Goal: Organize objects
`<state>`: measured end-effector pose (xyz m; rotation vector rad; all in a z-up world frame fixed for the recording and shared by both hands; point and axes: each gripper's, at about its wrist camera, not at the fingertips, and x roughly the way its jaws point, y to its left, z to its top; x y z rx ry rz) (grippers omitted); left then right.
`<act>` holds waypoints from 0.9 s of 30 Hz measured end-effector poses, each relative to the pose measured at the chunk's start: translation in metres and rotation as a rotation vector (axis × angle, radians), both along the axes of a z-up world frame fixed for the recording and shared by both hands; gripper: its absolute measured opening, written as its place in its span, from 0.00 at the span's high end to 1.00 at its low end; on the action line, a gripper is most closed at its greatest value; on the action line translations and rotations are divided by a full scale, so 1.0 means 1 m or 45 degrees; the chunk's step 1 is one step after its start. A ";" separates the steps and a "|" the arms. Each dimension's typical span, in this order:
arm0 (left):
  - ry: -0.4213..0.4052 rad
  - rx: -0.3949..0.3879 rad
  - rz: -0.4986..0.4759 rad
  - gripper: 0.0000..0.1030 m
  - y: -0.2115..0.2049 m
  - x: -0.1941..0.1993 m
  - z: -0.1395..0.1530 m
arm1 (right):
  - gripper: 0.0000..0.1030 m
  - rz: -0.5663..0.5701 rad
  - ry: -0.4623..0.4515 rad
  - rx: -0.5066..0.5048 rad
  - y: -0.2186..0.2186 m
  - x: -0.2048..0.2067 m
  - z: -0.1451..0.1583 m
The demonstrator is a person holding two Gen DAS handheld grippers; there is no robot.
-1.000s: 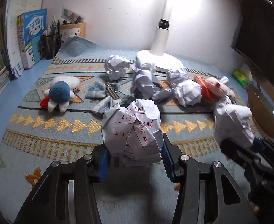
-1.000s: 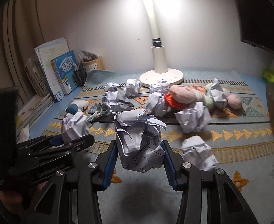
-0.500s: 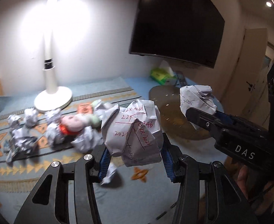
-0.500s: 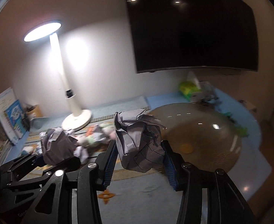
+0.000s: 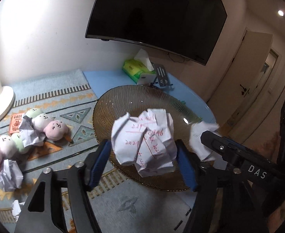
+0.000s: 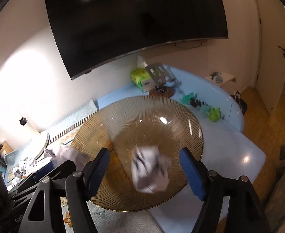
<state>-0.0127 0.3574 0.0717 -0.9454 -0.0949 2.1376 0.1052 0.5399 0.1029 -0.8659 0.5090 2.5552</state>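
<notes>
**Left wrist view.** Light blue worktop [image 5: 107, 77] against a white wall, partly covered by a patterned mat [image 5: 51, 89]. Dark television [image 5: 158, 13] mounted on the wall above. Closed door [image 5: 249, 77] at right. Amber ribbed glass plate [image 5: 123, 101] resting half on the mat, half on the bare worktop. Left tool [image 5: 142, 142] released, blue pads spread wide. Crumpled paper ball with red writing [image 5: 142, 141] between the pads and above the plate, with a thin gap showing at each pad. Right tool [image 5: 204, 138] entering from the right edge, just beside the left tool. Blurred white paper ball [image 5: 195, 134] at its tip, over the plate rim. White lamp base [image 5: 1, 101] at far left on the mat. Row of plush toys [image 5: 53, 126] left of the plate, mixed with loose crumpled papers [image 5: 8, 172]. Green tissue box [image 5: 136, 68] and metal stand [image 5: 161, 73] behind the plate, near the wall.

**Right wrist view.** Same worktop seen from higher up, rounded at its far end, with wooden floor [image 6: 274, 120] beyond. Plate filling the centre of the view. Right tool released, pads well apart. White paper ball between them, clear of both pads, smeared by motion, over the middle of the plate. Contact with the plate not discernible. Left tool at lower left, partly blocking the mat. Small green toy figures [image 6: 213, 113] on the bare worktop beyond the plate.
</notes>
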 end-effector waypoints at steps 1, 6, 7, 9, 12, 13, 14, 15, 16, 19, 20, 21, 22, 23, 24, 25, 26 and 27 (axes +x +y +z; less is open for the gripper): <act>0.000 0.009 0.008 0.31 -0.004 0.001 0.000 | 0.29 0.004 0.011 -0.004 -0.002 0.001 0.000; 0.012 0.017 0.039 0.31 -0.042 0.011 0.003 | 0.28 0.111 0.065 0.044 -0.038 0.010 0.006; 0.019 0.022 0.058 0.31 -0.054 0.014 0.003 | 0.24 0.153 0.074 0.096 -0.054 0.012 0.007; 0.055 0.024 0.120 0.31 -0.083 0.024 0.005 | 0.14 0.265 0.099 0.160 -0.091 0.013 0.010; 0.153 -0.036 0.254 0.31 -0.133 0.043 0.009 | 0.14 0.468 0.150 0.192 -0.147 0.010 0.012; 0.194 -0.071 0.310 0.31 -0.149 0.049 0.011 | 0.14 0.532 0.164 0.204 -0.168 0.008 0.011; 0.232 -0.120 0.373 0.31 -0.167 0.055 0.012 | 0.13 0.581 0.175 0.223 -0.188 0.006 0.009; 0.267 -0.174 0.439 0.30 -0.186 0.060 0.011 | 0.06 0.617 0.180 0.248 -0.210 0.003 0.005; 0.301 -0.231 0.507 0.27 -0.205 0.064 0.008 | 0.00 0.649 0.184 0.273 -0.233 0.000 0.000; 0.319 -0.435 0.719 0.04 -0.262 0.066 -0.016 | 0.00 0.771 0.193 0.296 -0.292 -0.016 -0.019; 0.294 -0.469 0.778 0.04 -0.281 0.066 -0.025 | 0.00 0.783 0.186 0.316 -0.306 -0.023 -0.026; 0.249 -0.465 0.828 0.05 -0.301 0.063 -0.033 | 0.00 0.794 0.175 0.341 -0.320 -0.029 -0.032; 0.198 -0.446 0.869 0.05 -0.319 0.060 -0.040 | 0.00 0.809 0.158 0.359 -0.332 -0.037 -0.038; 0.165 -0.416 0.900 0.05 -0.336 0.059 -0.045 | 0.00 0.816 0.132 0.366 -0.343 -0.044 -0.044; 0.154 -0.389 0.928 0.05 -0.349 0.057 -0.048 | 0.00 0.817 0.107 0.364 -0.349 -0.052 -0.051; 0.152 -0.378 0.952 0.05 -0.358 0.057 -0.049 | 0.00 0.825 0.083 0.347 -0.352 -0.059 -0.061; 0.155 -0.379 0.975 0.05 -0.364 0.054 -0.051 | 0.00 0.833 0.061 0.324 -0.353 -0.063 -0.069; 0.166 -0.382 0.983 0.05 -0.369 0.050 -0.052 | 0.00 0.845 0.040 0.297 -0.353 -0.066 -0.078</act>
